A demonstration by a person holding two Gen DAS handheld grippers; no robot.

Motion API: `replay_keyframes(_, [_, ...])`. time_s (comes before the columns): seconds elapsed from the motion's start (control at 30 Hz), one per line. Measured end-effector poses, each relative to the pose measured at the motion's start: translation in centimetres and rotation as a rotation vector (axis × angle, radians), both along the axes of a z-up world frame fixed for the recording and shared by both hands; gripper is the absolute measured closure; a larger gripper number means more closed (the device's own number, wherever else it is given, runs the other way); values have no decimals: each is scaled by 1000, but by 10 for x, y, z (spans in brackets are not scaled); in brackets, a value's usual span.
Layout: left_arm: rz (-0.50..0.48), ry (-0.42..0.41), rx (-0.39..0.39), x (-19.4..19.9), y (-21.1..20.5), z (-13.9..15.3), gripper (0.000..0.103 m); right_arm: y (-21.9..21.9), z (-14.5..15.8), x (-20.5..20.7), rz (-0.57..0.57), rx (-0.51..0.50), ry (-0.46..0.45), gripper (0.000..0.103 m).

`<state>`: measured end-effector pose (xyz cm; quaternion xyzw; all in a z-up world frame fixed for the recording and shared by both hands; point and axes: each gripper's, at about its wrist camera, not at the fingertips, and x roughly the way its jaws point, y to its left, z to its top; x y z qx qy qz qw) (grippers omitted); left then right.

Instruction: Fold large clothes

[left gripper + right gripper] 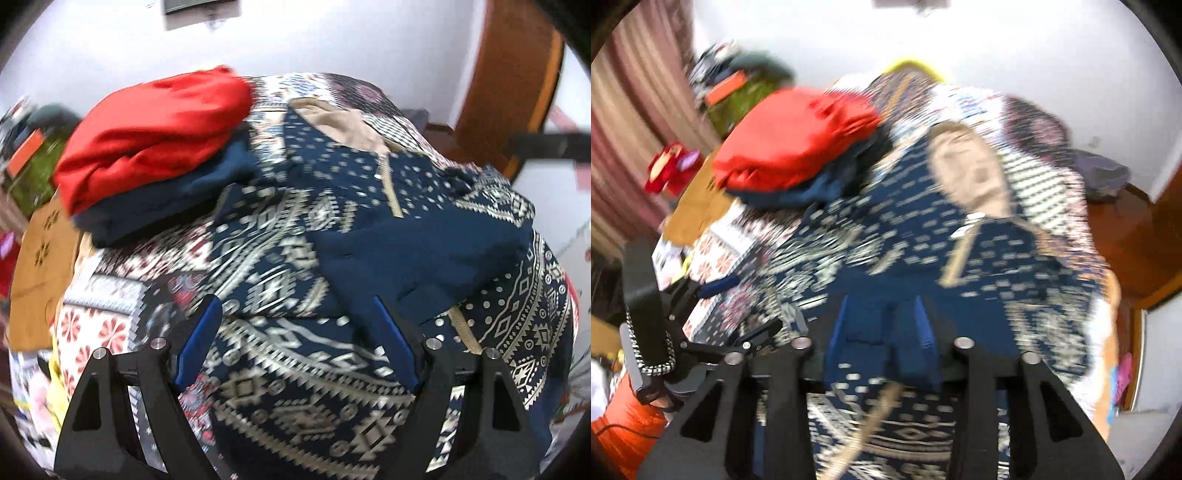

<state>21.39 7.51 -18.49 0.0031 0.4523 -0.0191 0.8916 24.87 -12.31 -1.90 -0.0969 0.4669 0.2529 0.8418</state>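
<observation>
A large navy garment with white geometric print (295,369) (916,229) lies spread on a patterned bed cover (99,317). It has a beige zipper (389,184) and a beige collar lining (975,173). A plain navy flap (417,258) is folded over its middle. My left gripper (295,301) hangs just above the print, open wide, with nothing pinched. One of its blue fingers (720,286) shows in the right wrist view. My right gripper (882,301) is blurred, its pads apart with navy cloth lying in the gap.
A folded red garment (159,129) (798,144) rests on a folded dark blue one (166,206) at the back left. A mustard cloth (40,273) lies at the left edge. Wooden furniture (509,74) stands on the right, a striped curtain (639,122) on the left.
</observation>
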Motion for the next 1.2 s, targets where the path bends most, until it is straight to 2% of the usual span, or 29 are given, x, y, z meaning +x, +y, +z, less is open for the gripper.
replay_keyframes(0.17, [-104,44,97,24,-41,-20,21,-65,14,4,-127,16,-77,55])
replay_keyframes(0.27, [-146,85,159,30,-57,-41,21,-94,7,4,-193,7,-88,54])
replay_keyframes(0.43, [-145,141,198,40,-64,-68,21,-131,-28,18,-289,10,-16,53])
replay_keyframes(0.53, [-103,89,210,45,-58,-61,24,-142,-50,28,-330,20,33,53])
replay_keyframes(0.57, [-82,61,216,47,-55,-58,32,-143,-57,32,-337,33,51,53])
replay_keyframes(0.6, [-72,48,207,49,-52,-55,46,-144,-61,35,-342,39,58,53])
replay_keyframes(0.63, [-62,47,183,52,-48,-52,53,-142,-64,38,-347,42,59,53])
replay_keyframes(0.7, [-44,49,129,59,-40,-47,80,-142,-65,41,-348,47,54,53])
replay_keyframes(0.77, [-14,28,100,63,-32,-37,83,-143,-69,46,-344,56,57,53])
replay_keyframes(0.87, [50,-51,56,64,-17,-11,89,-142,-83,49,-345,28,73,53])
replay_keyframes(1.03, [143,-194,-43,60,18,42,90,-151,-107,42,-354,-9,112,52])
replay_keyframes(1.1, [163,-233,-81,55,31,57,90,-155,-105,39,-348,21,122,49])
replay_keyframes(1.2, [177,-238,-61,53,38,55,90,-156,-91,42,-349,31,106,49])
